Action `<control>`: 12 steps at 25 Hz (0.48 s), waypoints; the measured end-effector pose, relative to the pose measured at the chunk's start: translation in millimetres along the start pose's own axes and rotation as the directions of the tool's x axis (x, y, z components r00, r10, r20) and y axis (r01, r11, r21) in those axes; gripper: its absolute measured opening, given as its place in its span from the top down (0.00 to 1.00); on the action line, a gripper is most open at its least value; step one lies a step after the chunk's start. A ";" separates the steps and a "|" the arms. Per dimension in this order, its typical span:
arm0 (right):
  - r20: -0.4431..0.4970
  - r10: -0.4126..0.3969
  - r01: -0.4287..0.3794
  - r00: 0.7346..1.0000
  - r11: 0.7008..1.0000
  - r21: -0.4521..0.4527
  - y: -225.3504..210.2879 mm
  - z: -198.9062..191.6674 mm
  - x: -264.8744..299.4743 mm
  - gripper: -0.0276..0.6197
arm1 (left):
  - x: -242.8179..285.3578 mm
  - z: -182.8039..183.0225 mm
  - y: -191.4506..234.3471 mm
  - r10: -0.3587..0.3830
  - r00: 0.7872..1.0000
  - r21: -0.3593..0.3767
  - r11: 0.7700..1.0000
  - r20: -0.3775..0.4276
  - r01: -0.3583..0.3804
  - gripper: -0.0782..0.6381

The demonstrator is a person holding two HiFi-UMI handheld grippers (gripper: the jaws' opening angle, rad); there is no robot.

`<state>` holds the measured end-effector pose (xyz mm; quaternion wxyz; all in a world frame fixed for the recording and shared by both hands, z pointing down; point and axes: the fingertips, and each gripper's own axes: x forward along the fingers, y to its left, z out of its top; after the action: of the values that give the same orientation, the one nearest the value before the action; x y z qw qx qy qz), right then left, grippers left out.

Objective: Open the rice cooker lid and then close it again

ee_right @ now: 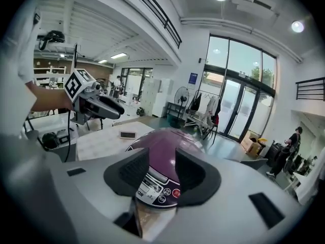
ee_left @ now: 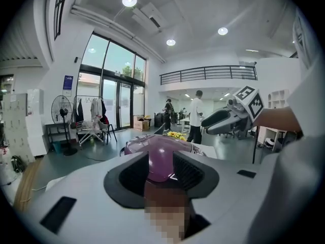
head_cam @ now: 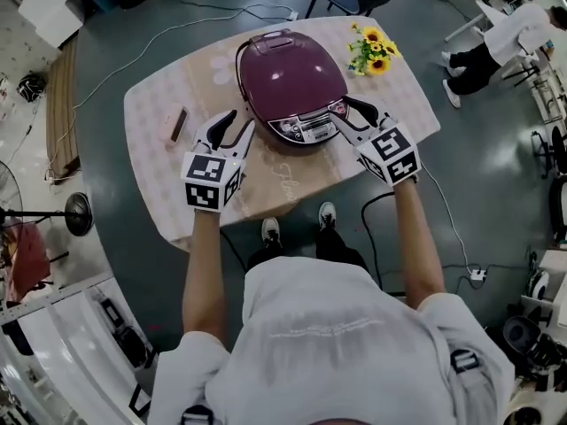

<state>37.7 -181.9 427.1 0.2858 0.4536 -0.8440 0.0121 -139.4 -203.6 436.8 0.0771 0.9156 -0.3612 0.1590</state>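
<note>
Grey polished floor surrounds a table under a pale patterned cloth (head_cam: 159, 104) in the head view. The plum-coloured, glossy plastic rice cooker (head_cam: 292, 78) sits near the table's middle, lid down, with its light control panel facing the person. A bunch of yellow sunflowers (head_cam: 374, 51) stands just beside it on the right, and a small dark flat slab (head_cam: 178, 124) lies well apart on its left. The left gripper (head_cam: 237, 124) is near the cooker's front left, and the right gripper (head_cam: 345, 107) is near its front right by the panel. Neither plainly touches the shell.

The left gripper view shows its jaws moderately apart with nothing pinched. The purple dome rises beyond the gap, and the other gripper hangs across from it.

The right gripper view shows its jaws fairly wide and likewise empty. They frame the front of the cooker, with the button panel directly ahead.

The lid looks like hard, smooth, rounded plastic, so pads would probably slip if they squeezed the dome itself. It appears to hinge at the back, so the likely place to act is the front edge just above the panel, where a release catch would sit. The body seems heavy enough to stay put, though steadying its side with the left gripper may help. A sprung lid could swing up quickly. Closing it will likely need a firm press on the front of the lid.
</note>
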 end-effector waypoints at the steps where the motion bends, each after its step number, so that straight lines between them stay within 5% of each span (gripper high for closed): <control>1: -0.004 0.028 -0.028 1.000 0.999 -0.017 1.9 -1.7 5.9 0.69 | 0.5 -3.4 -1.6 0.012 1.000 -0.009 1.000 -0.008 -0.012 0.66; 8: -0.050 0.189 -0.194 0.981 0.973 -0.127 5.5 -15.1 28.2 0.75 | 7.1 -12.6 -15.4 0.097 0.994 -0.063 0.993 -0.044 -0.099 0.66; 12: -0.098 0.292 -0.306 0.952 0.932 -0.197 16.7 -29.3 37.6 0.76 | 10.6 -21.8 -22.0 0.138 0.988 -0.086 0.986 -0.068 -0.143 0.66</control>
<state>22.6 -192.4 474.2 0.3548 0.2867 -0.8897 -0.0183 -122.2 -188.8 460.3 0.1182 0.8780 -0.4292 0.1759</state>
